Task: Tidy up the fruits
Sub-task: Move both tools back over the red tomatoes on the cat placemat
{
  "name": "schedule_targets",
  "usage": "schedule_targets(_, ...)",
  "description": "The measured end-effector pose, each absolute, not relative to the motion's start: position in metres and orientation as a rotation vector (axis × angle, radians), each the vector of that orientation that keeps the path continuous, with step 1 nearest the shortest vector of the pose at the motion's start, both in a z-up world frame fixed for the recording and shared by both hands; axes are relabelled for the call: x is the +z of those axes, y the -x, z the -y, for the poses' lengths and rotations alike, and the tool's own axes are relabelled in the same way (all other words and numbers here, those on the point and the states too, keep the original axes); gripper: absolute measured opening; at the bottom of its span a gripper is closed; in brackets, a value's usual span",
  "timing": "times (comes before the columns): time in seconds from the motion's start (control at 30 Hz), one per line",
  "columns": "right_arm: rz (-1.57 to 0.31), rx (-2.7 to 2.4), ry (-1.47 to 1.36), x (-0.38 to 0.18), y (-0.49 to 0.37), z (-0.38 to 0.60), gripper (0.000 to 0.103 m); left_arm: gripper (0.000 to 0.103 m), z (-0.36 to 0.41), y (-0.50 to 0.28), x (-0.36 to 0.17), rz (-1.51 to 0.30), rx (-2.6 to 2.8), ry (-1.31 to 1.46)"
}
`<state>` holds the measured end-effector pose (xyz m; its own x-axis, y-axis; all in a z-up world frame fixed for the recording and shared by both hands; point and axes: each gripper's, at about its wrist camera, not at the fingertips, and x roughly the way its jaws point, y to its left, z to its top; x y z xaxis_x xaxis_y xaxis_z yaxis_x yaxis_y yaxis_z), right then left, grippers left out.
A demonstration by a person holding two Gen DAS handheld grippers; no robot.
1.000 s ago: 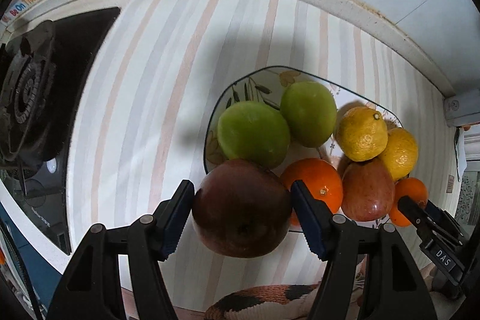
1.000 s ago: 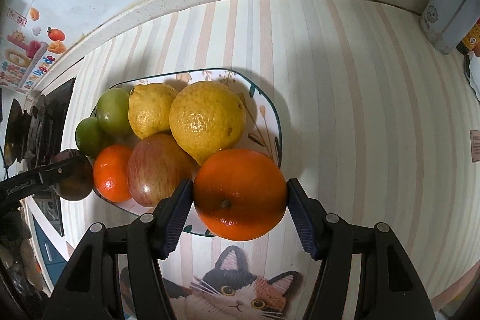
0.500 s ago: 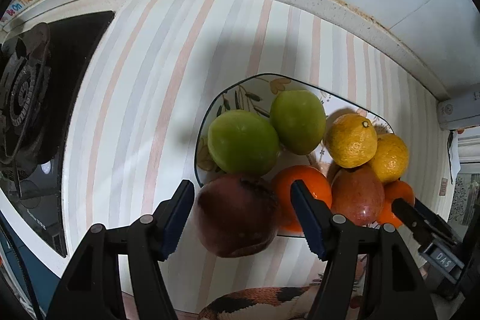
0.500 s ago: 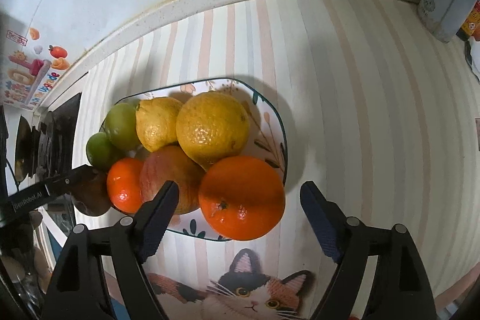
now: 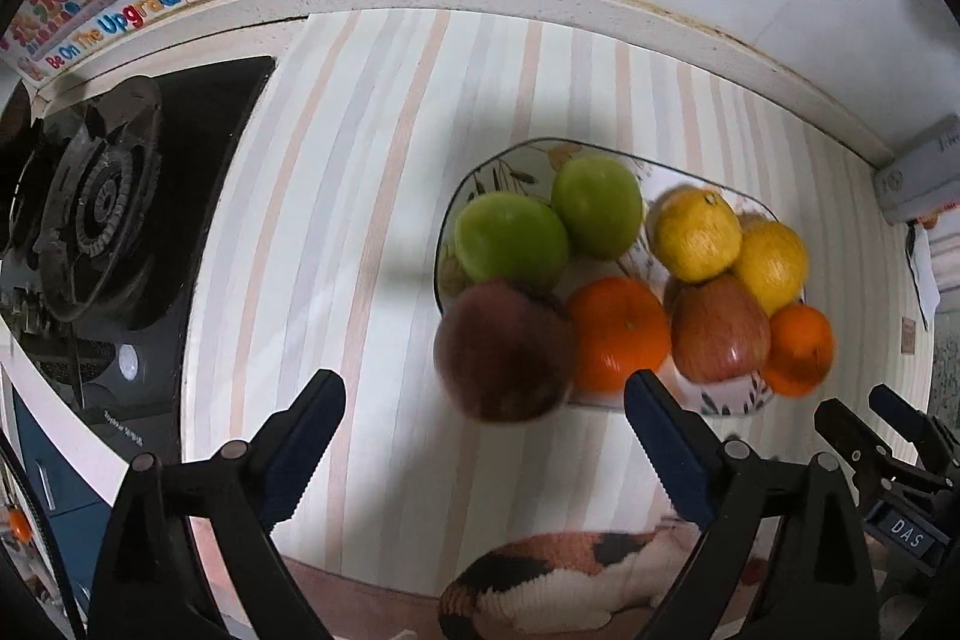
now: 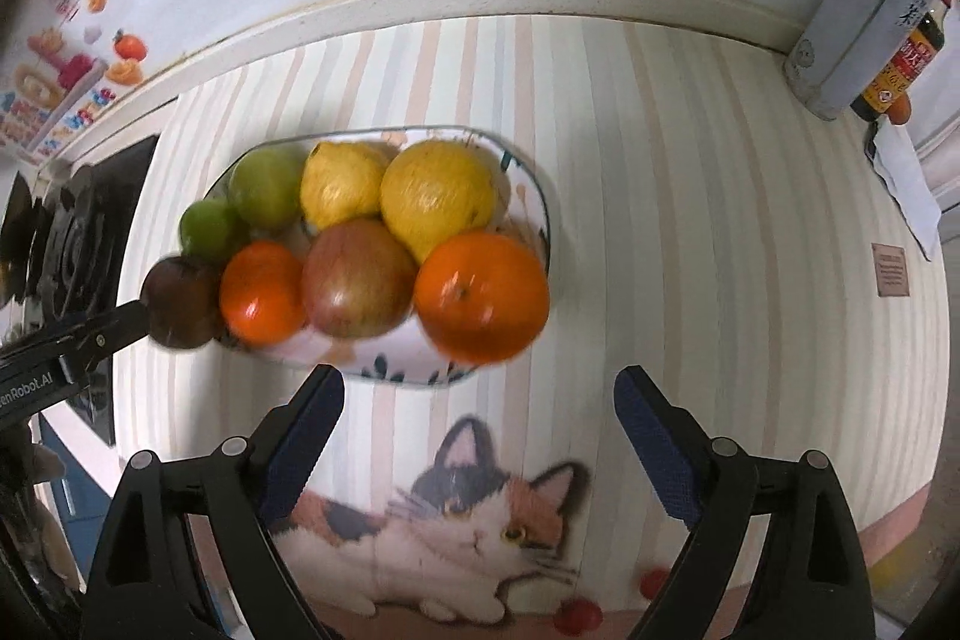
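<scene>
On the striped worktop by the stove, your left gripper and right gripper are both opening, with nothing between the jaws. The dark apple and the near orange sit at the plate's near rim. Lift straight clear without nudging them. Blur hides whether either fruit rests fully on the plate.

Fruit heaped in plate on mat, stove leftward
</scene>
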<state>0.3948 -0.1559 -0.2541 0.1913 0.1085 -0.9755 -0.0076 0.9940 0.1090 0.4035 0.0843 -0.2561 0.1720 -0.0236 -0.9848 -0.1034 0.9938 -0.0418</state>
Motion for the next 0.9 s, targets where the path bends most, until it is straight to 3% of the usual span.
schedule_targets(0.43,-1.341,0.074,-0.084,-0.213,-0.336,0.161,0.094,0.095,-0.065,-0.343,-0.221,-1.349,-0.013,0.056)
schedule_targets(0.9,-1.211,0.135,-0.07,-0.108,-0.275,0.156,0.094,0.095,-0.051,-0.284,-0.134,-1.203,-0.072,0.069)
